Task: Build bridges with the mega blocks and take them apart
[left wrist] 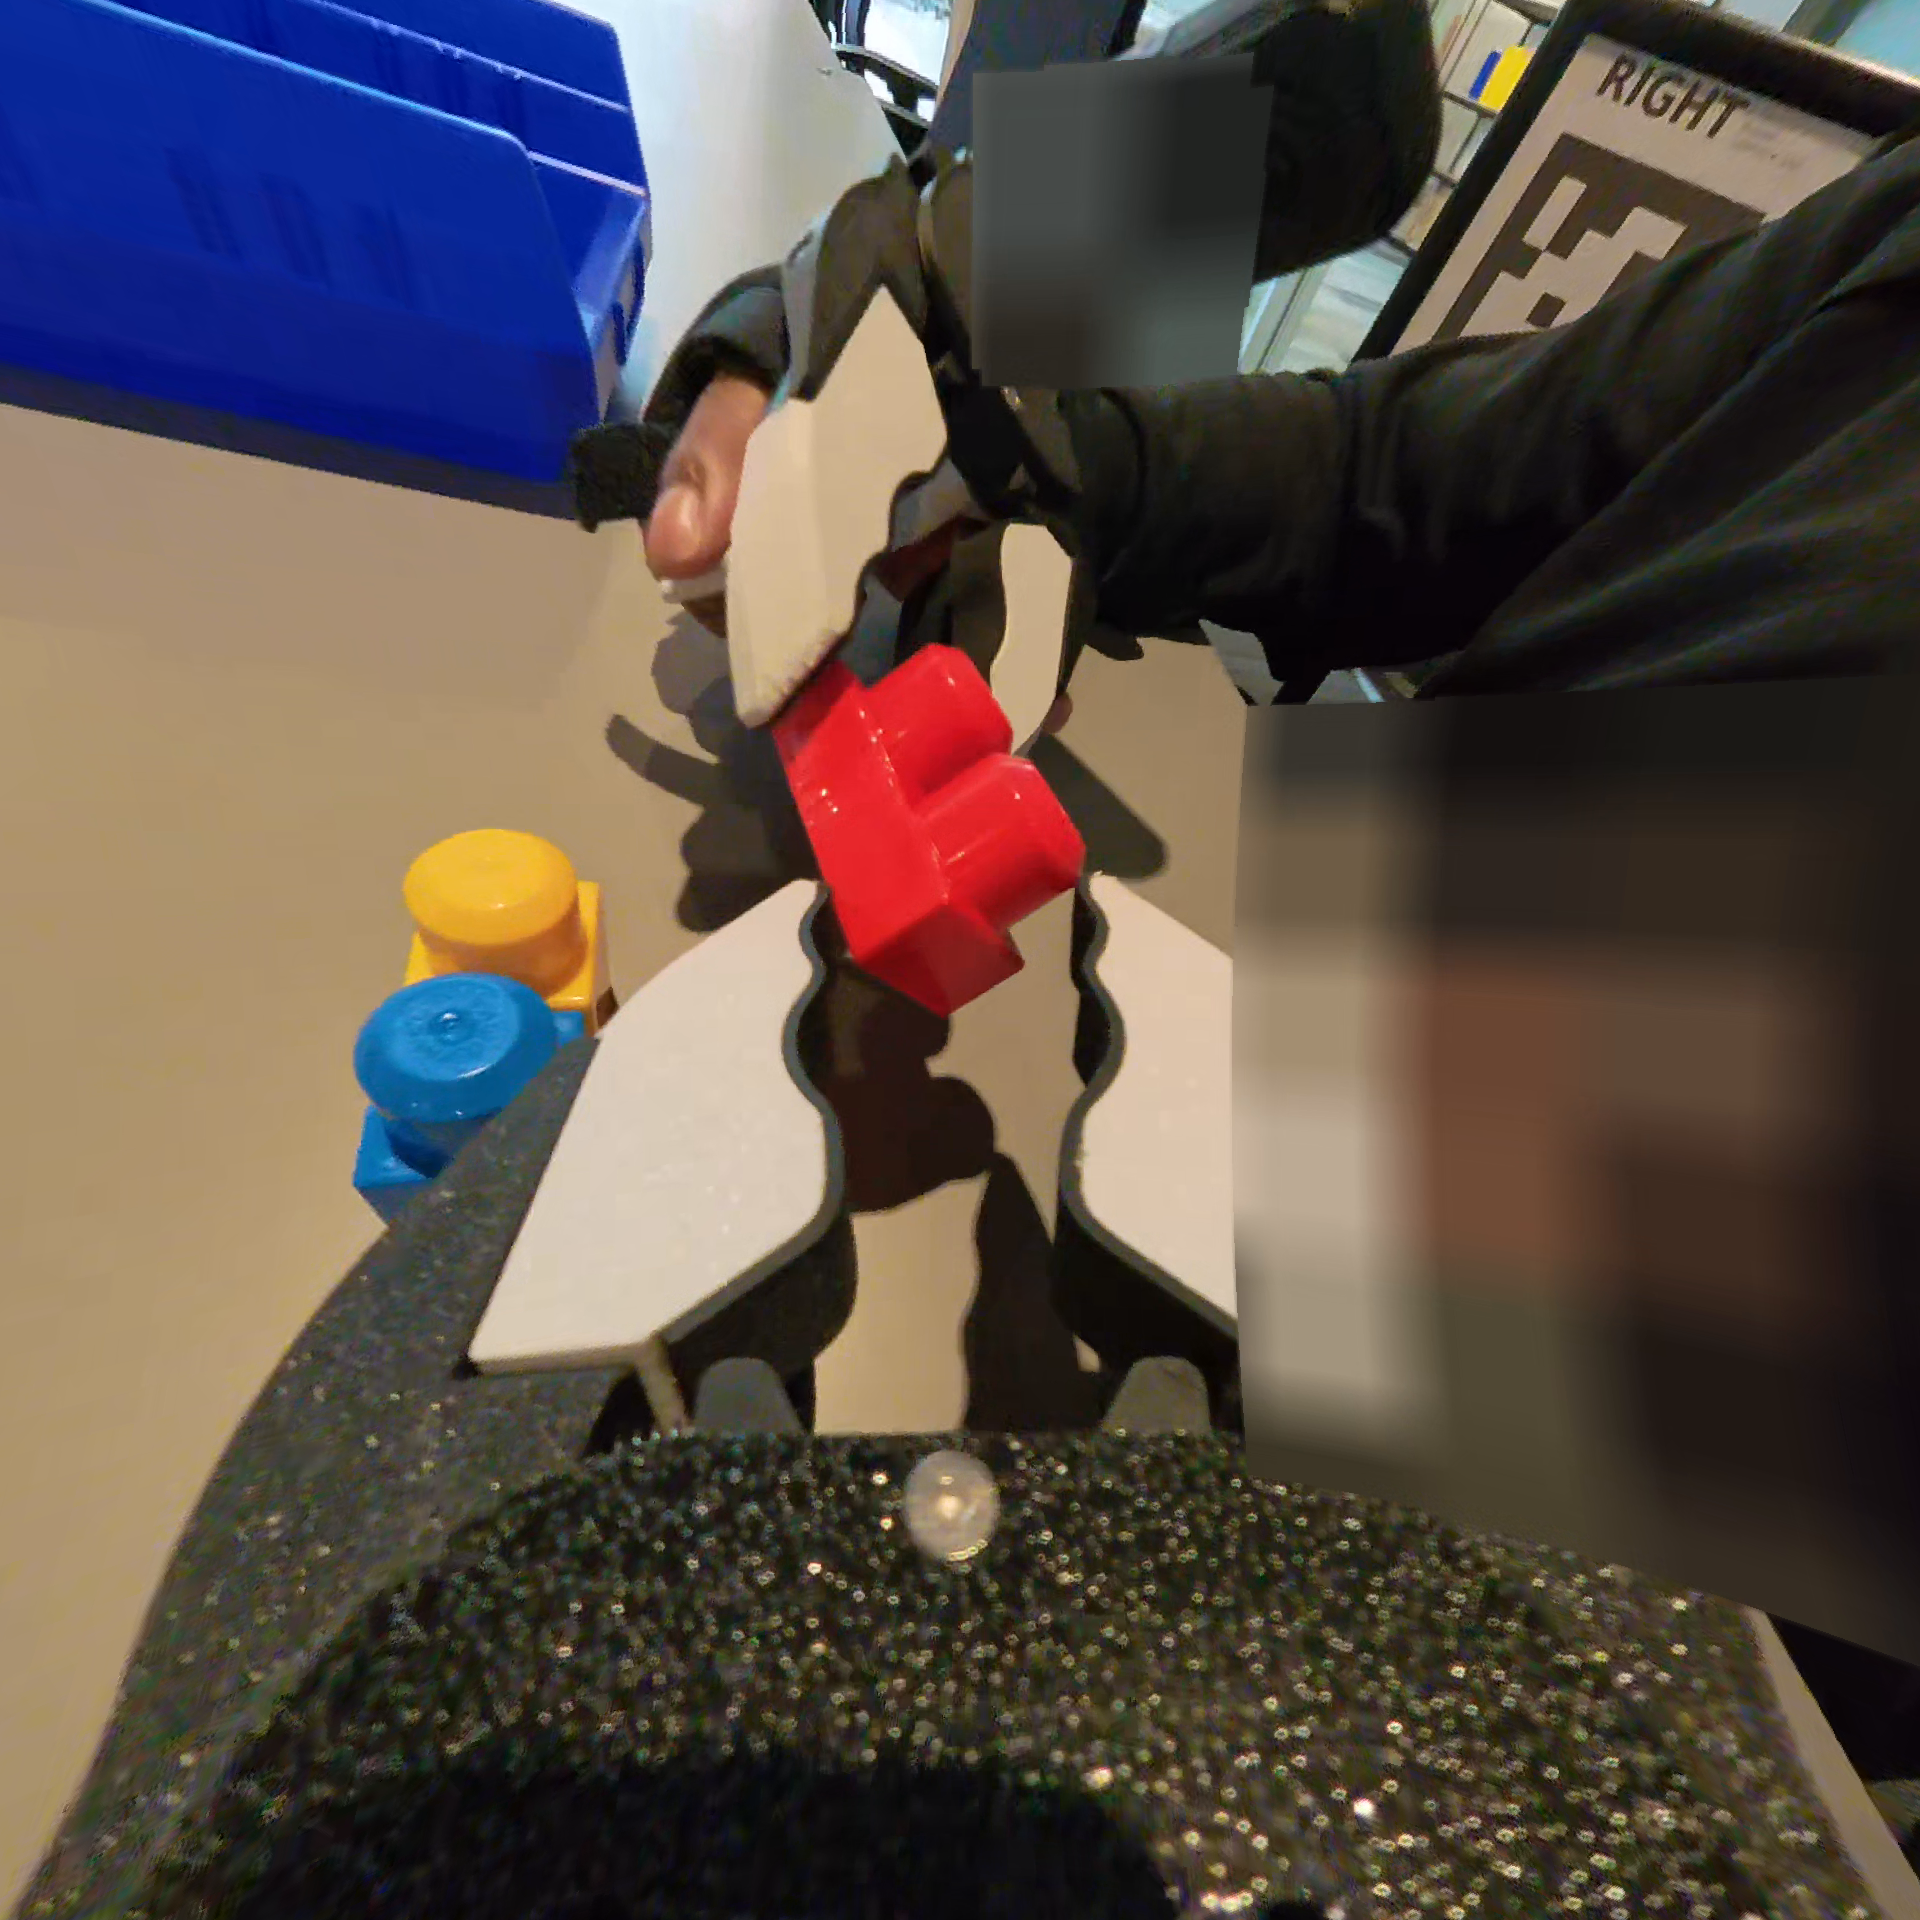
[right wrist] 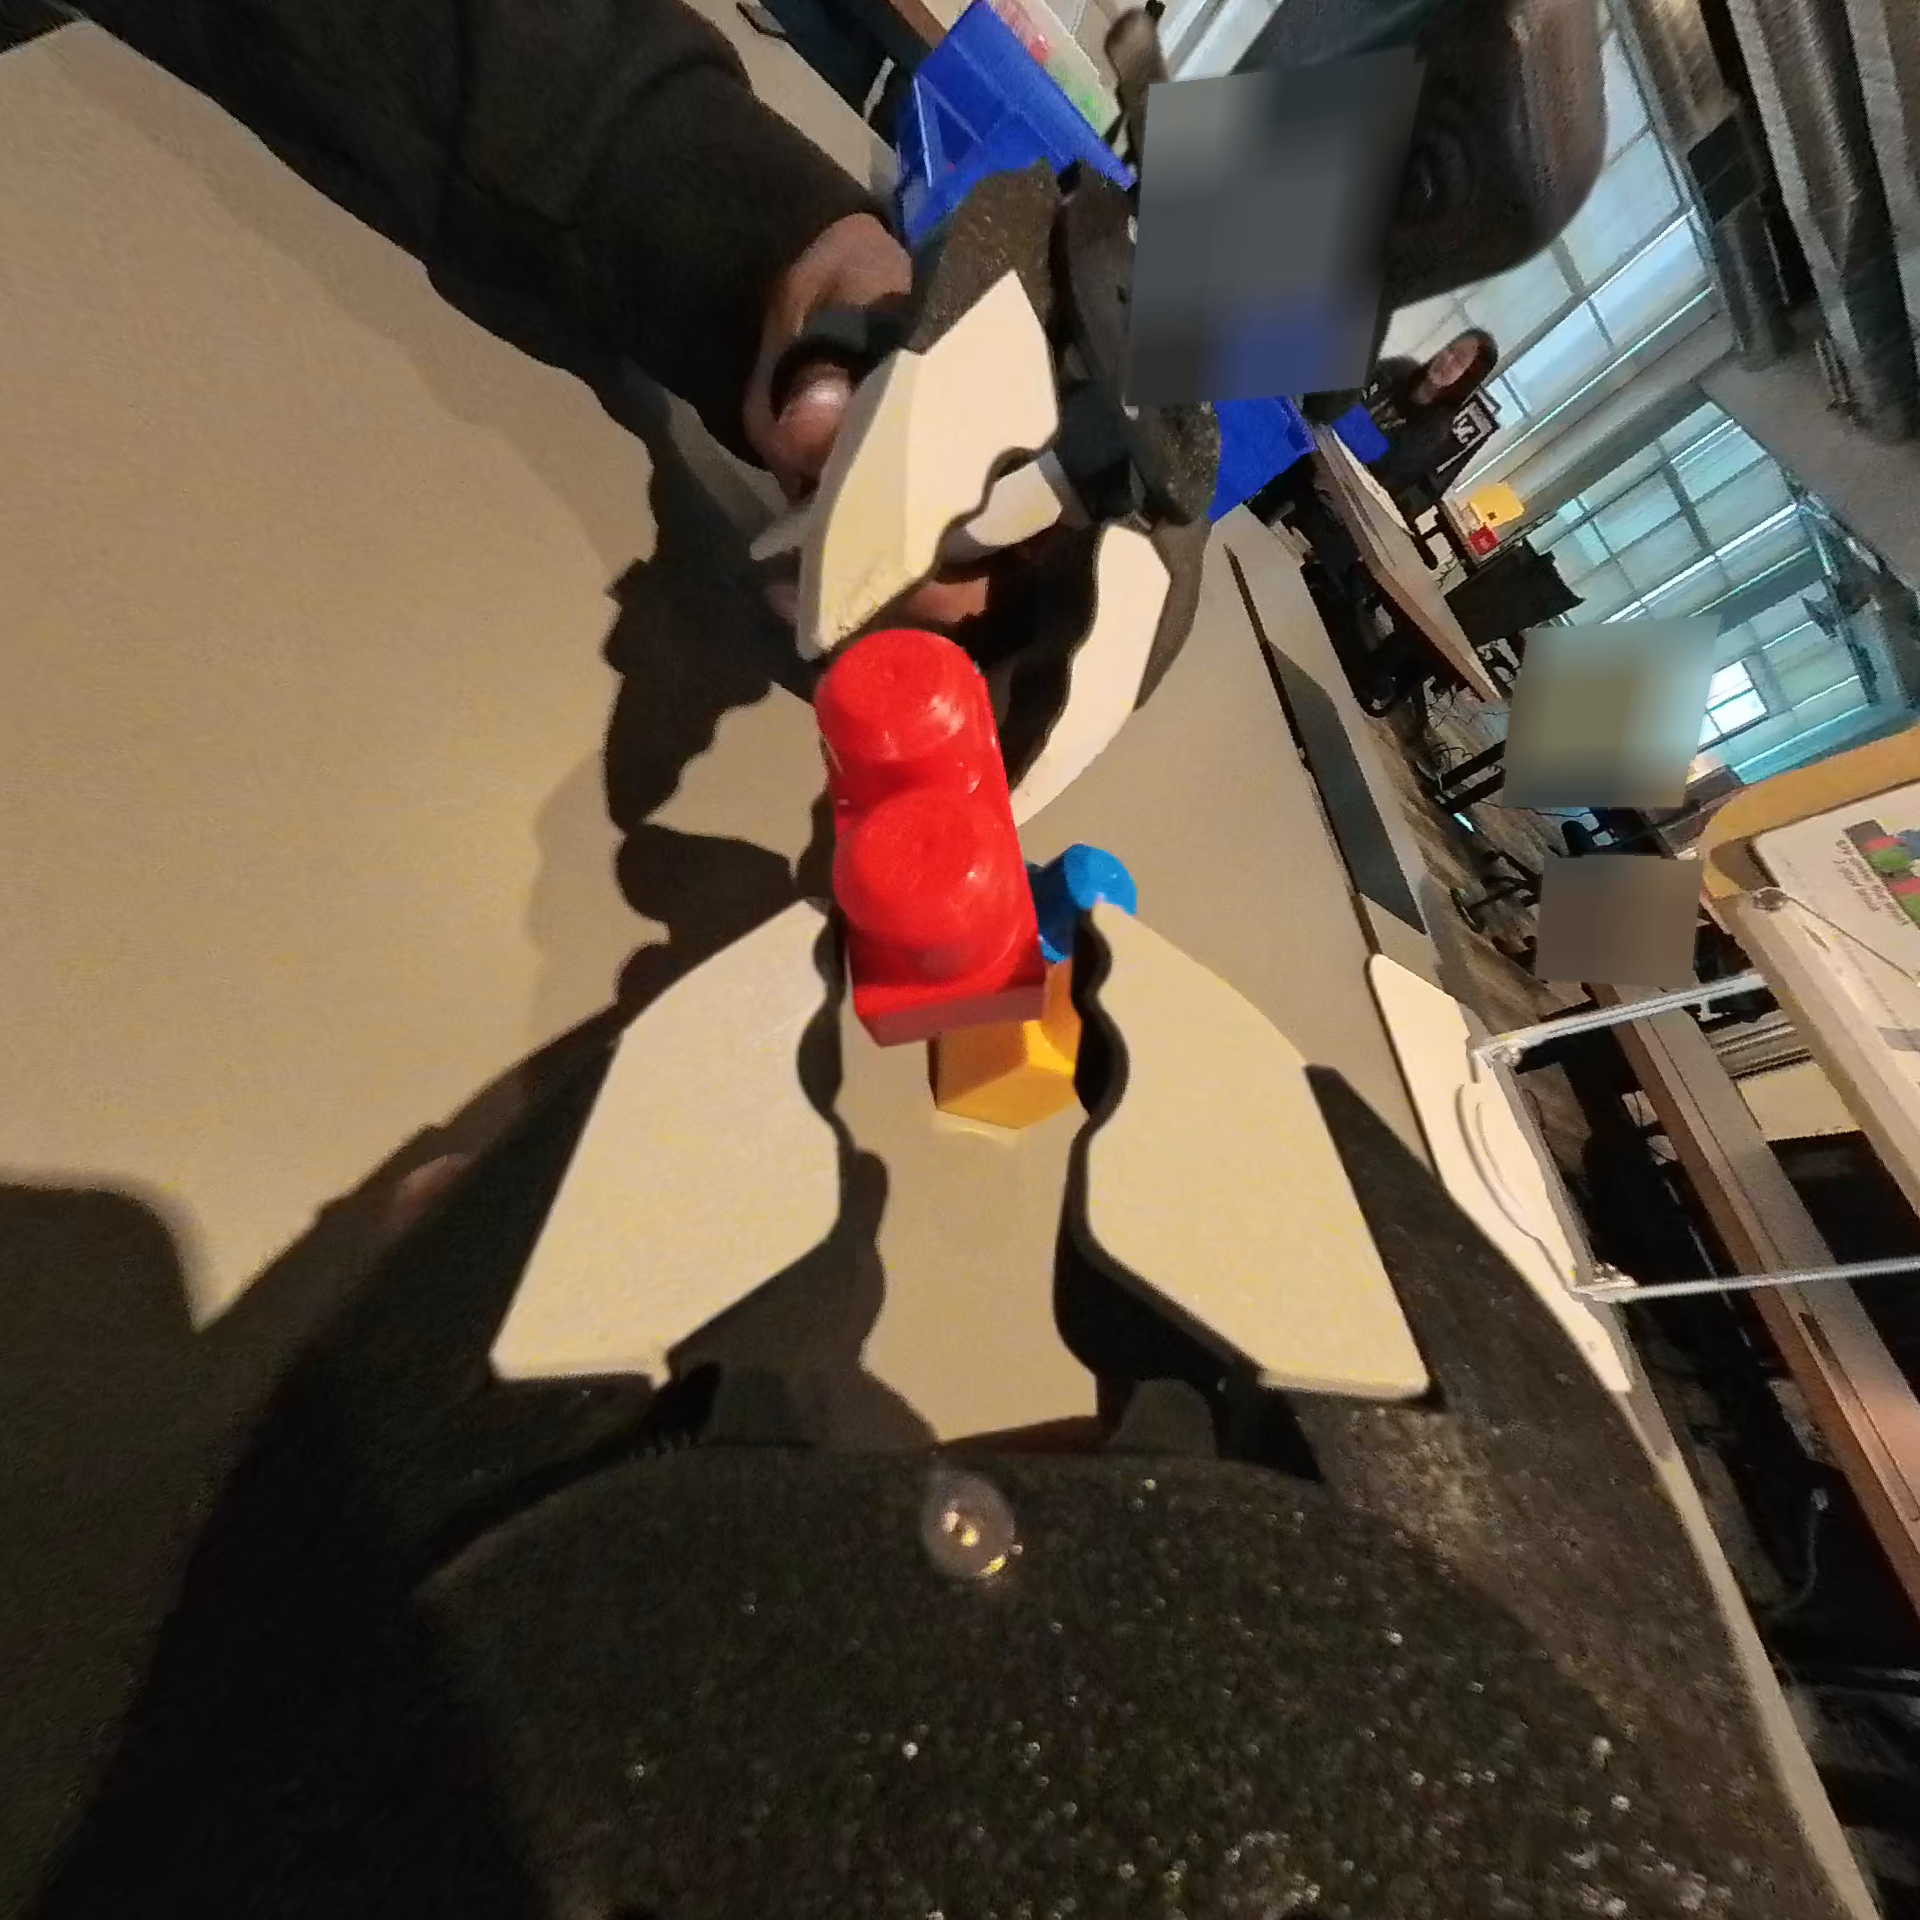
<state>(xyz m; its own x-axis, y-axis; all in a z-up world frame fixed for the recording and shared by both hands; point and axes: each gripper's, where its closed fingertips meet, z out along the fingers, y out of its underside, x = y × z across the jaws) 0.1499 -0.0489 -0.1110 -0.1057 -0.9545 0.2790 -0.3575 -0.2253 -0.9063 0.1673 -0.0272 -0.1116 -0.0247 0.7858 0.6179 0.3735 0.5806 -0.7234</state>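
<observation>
A red two-stud block [left wrist: 925, 831] hangs tilted in the air between both grippers. My left gripper [left wrist: 948, 904] closes its tips on the block's near end. My right gripper [left wrist: 904, 717] comes from the far side, fingers flanking the other end. In the right wrist view the red block [right wrist: 935, 873] sits between my right gripper's [right wrist: 961, 920] tips, studs toward the camera, and the left gripper [right wrist: 925, 707] reaches its far end. A yellow block [left wrist: 499, 914] and a blue block [left wrist: 447, 1049] stand side by side on the table to the left, apart from the red one; both the yellow [right wrist: 1003, 1070] and the blue [right wrist: 1086, 883] show behind it.
A blue storage bin [left wrist: 312, 239] stands at the table's far left. A board with a black-and-white marker [left wrist: 1621, 208] stands at the back right. The person's black sleeve [left wrist: 1507, 499] crosses the right side. The table edge [right wrist: 1351, 831] and a white flat piece [right wrist: 1455, 1091] lie to the right. The tips of both grippers are at nearly the same place.
</observation>
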